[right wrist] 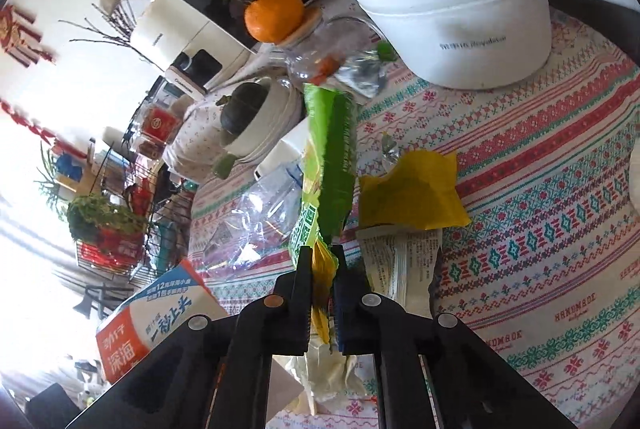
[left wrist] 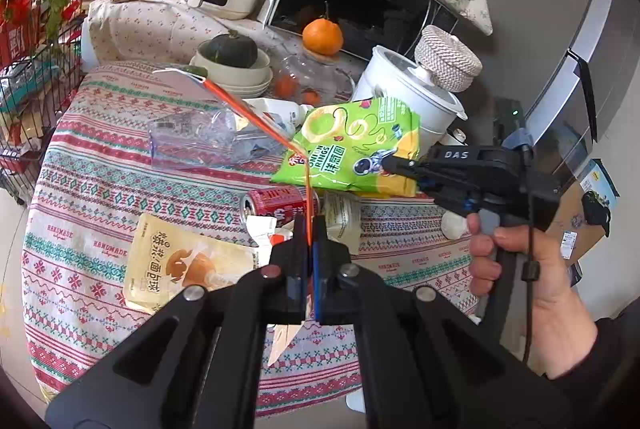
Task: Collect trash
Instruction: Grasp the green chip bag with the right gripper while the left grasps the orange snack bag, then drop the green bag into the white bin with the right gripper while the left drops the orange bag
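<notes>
My left gripper (left wrist: 309, 229) is shut on the edge of a white trash bag with an orange drawstring (left wrist: 256, 119), held up above the table. My right gripper (left wrist: 390, 163) is shut on a green onion-rings snack bag (left wrist: 352, 145) and holds it lifted over the table; in the right wrist view the gripper (right wrist: 323, 253) pinches the bag (right wrist: 330, 149) edge-on. On the patterned tablecloth lie a red can (left wrist: 276, 203), a yellow bread wrapper (left wrist: 180, 265), a crushed clear plastic bottle (left wrist: 200, 141), a yellow wrapper (right wrist: 412, 189) and a white printed wrapper (right wrist: 400, 261).
A white pot (left wrist: 404, 97) with a woven lid, a bowl with a dark squash (left wrist: 232, 57), an orange (left wrist: 322, 36) on a glass jar, an oven and an air fryer stand at the back. A wire rack (left wrist: 28, 89) is left. A carton (right wrist: 152, 321) is near the right gripper.
</notes>
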The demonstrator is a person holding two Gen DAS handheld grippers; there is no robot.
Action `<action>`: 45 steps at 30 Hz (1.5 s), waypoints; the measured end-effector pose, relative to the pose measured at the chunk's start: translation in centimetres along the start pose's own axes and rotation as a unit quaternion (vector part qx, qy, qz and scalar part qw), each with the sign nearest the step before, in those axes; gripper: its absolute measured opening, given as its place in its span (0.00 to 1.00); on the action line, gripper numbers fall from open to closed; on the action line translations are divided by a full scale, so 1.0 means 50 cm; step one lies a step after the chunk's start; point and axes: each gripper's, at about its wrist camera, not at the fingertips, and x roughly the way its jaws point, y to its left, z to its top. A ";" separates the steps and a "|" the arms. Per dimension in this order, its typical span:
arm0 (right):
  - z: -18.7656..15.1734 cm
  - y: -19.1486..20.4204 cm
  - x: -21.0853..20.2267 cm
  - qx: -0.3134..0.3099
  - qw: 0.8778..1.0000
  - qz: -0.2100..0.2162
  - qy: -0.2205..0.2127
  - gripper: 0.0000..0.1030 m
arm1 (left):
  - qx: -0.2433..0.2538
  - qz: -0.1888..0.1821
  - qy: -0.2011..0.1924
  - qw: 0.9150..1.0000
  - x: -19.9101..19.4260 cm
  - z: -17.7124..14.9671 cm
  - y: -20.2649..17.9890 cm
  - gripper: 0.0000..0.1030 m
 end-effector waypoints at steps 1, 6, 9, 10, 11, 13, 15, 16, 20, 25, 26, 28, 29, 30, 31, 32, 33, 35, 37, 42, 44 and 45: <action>-0.001 0.007 -0.013 -0.010 1.000 -0.002 -0.004 0.08 | 0.005 -0.002 -0.003 1.000 -0.004 -0.001 -0.006 0.02; -0.022 0.034 -0.119 -0.069 0.997 -0.013 -0.038 0.08 | 0.029 -0.007 -0.015 0.999 -0.023 -0.009 -0.041 0.02; -0.042 0.031 -0.179 -0.085 0.995 -0.021 -0.055 0.08 | 0.050 -0.010 -0.026 0.998 -0.039 -0.019 -0.071 0.02; -0.049 0.027 -0.196 -0.087 0.994 -0.023 -0.060 0.08 | 0.061 -0.009 -0.032 0.998 -0.045 -0.023 -0.084 0.02; -0.057 0.021 -0.215 -0.089 0.994 -0.027 -0.065 0.08 | 0.067 -0.009 -0.036 0.997 -0.048 -0.024 -0.091 0.02; -0.075 0.004 -0.255 -0.088 0.993 -0.031 -0.075 0.08 | 0.079 -0.015 -0.039 0.996 -0.053 -0.029 -0.109 0.02; -0.094 -0.018 -0.296 -0.085 0.992 -0.040 -0.083 0.08 | 0.091 -0.023 -0.039 0.995 -0.056 -0.033 -0.131 0.02; -0.104 -0.028 -0.315 -0.087 0.991 -0.045 -0.086 0.08 | 0.097 -0.027 -0.039 0.994 -0.057 -0.036 -0.141 0.02; -0.146 -0.057 -0.391 -0.111 0.985 -0.079 -0.104 0.08 | 0.123 -0.043 -0.043 0.991 -0.061 -0.050 -0.194 0.02; -0.201 -0.113 -0.486 -0.102 0.980 -0.121 -0.121 0.08 | 0.158 -0.066 -0.037 0.985 -0.057 -0.074 -0.263 0.02; -0.211 -0.124 -0.500 -0.101 0.979 -0.130 -0.122 0.08 | 0.164 -0.071 -0.034 0.983 -0.055 -0.080 -0.274 0.02; -0.237 -0.150 -0.531 -0.097 0.976 -0.146 -0.126 0.08 | 0.178 -0.078 -0.028 0.981 -0.051 -0.092 -0.295 0.02; -0.251 -0.163 -0.544 -0.095 0.975 -0.153 -0.129 0.08 | 0.185 -0.082 -0.025 0.979 -0.048 -0.100 -0.306 0.02; -0.264 -0.178 -0.556 -0.092 0.974 -0.161 -0.128 0.08 | 0.192 -0.085 -0.022 0.977 -0.045 -0.107 -0.317 0.02; -0.272 -0.189 -0.561 -0.087 0.975 -0.165 -0.125 0.08 | 0.196 -0.087 -0.018 0.976 -0.042 -0.113 -0.325 0.02; -0.279 -0.201 -0.566 -0.080 0.976 -0.167 -0.118 0.08 | 0.201 -0.091 -0.012 0.975 -0.037 -0.122 -0.334 0.02; -0.286 -0.211 -0.573 -0.076 0.977 -0.165 -0.111 0.08 | 0.204 -0.094 -0.006 0.974 -0.034 -0.127 -0.340 0.02; -0.298 -0.223 -0.589 -0.082 0.977 -0.167 -0.108 0.08 | 0.209 -0.104 0.008 0.972 -0.028 -0.144 -0.355 0.02; -0.315 -0.234 -0.605 -0.088 0.975 -0.174 -0.107 0.08 | 0.215 -0.114 0.020 0.970 -0.025 -0.158 -0.368 0.02; -0.359 -0.265 -0.613 -0.093 0.974 -0.189 -0.080 0.08 | 0.238 -0.135 0.047 0.961 -0.020 -0.201 -0.410 0.02; -0.373 -0.277 -0.610 -0.094 0.973 -0.197 -0.071 0.08 | 0.249 -0.142 0.062 0.956 -0.014 -0.221 -0.428 0.02; -0.380 -0.284 -0.611 -0.093 0.973 -0.201 -0.067 0.08 | 0.255 -0.146 0.072 0.953 -0.009 -0.233 -0.438 0.02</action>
